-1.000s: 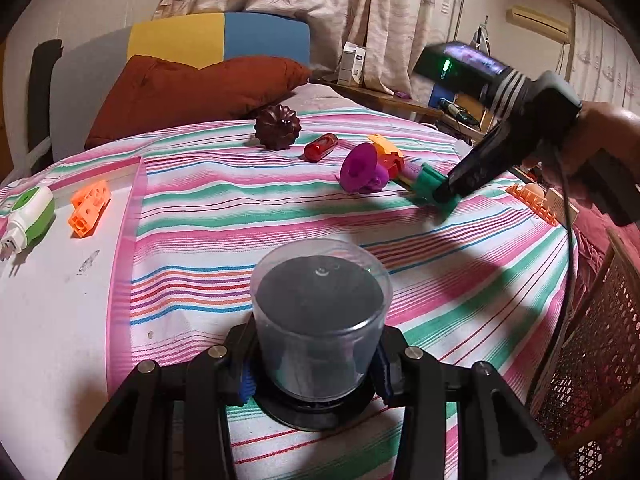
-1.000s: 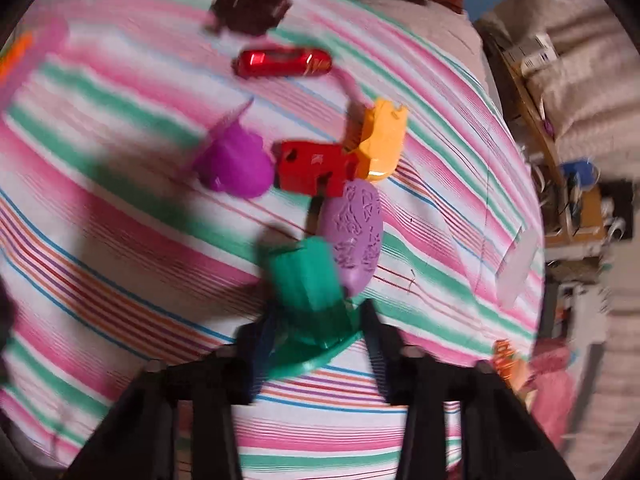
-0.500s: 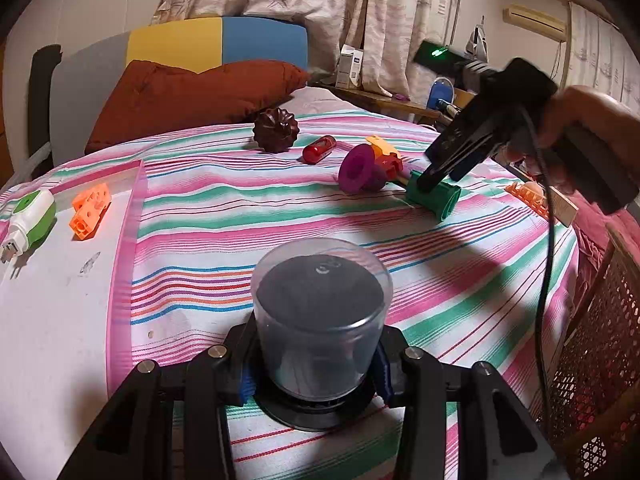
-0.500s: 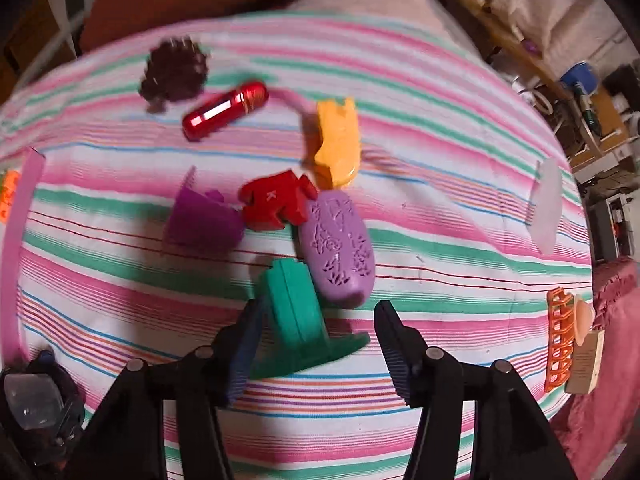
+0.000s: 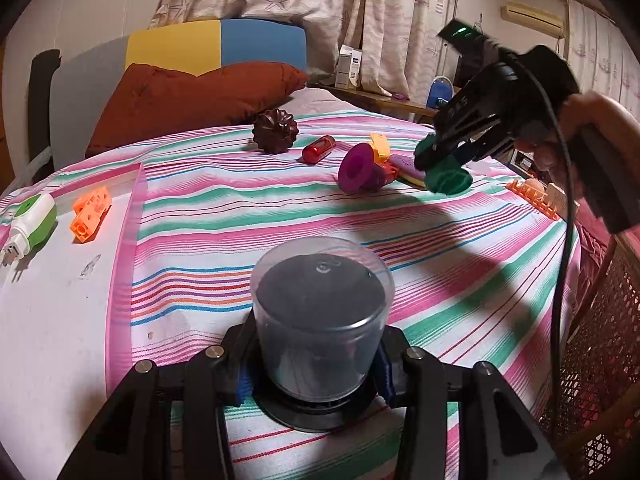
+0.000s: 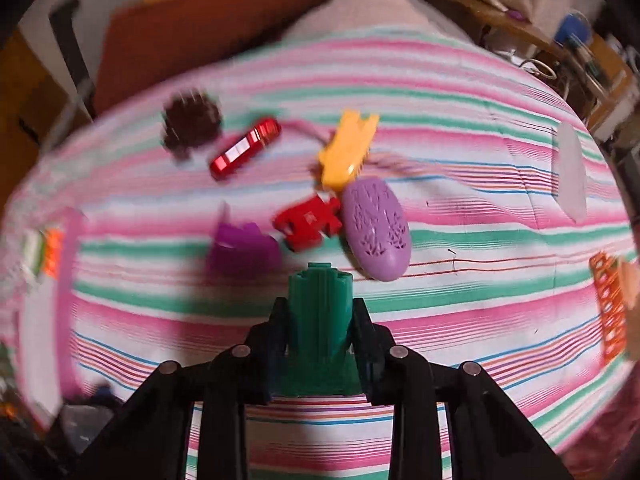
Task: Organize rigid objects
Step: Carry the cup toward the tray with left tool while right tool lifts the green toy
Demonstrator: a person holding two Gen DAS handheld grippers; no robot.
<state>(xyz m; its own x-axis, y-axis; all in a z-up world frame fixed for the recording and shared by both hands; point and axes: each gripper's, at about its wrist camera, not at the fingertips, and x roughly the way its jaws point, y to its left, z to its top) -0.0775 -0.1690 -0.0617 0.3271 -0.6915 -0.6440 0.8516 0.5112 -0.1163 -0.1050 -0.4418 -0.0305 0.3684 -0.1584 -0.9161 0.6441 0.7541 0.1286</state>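
Observation:
My left gripper [image 5: 316,364] is shut on a clear plastic cylinder case with a black base [image 5: 322,312], standing on the striped cloth near me. My right gripper [image 6: 320,312] is shut on a green plastic piece [image 6: 320,316] and holds it above the cloth; it also shows in the left wrist view [image 5: 444,174]. Below it lie a purple cup piece [image 6: 240,248], a red piece [image 6: 308,226], a lilac oval case [image 6: 378,232], a yellow piece [image 6: 348,152], a red capsule [image 6: 244,154] and a dark brown fluted mould [image 6: 190,122].
An orange block [image 5: 90,214] and a green-white plug [image 5: 30,224] lie on the white strip at left. An orange grid piece [image 6: 608,304] lies at the cloth's right edge. A wicker basket [image 5: 592,380] stands at right. A rust cushion [image 5: 192,96] lies behind.
My right gripper has closed on the green piece and lifted it off the cloth. The left gripper and its case have stayed in place.

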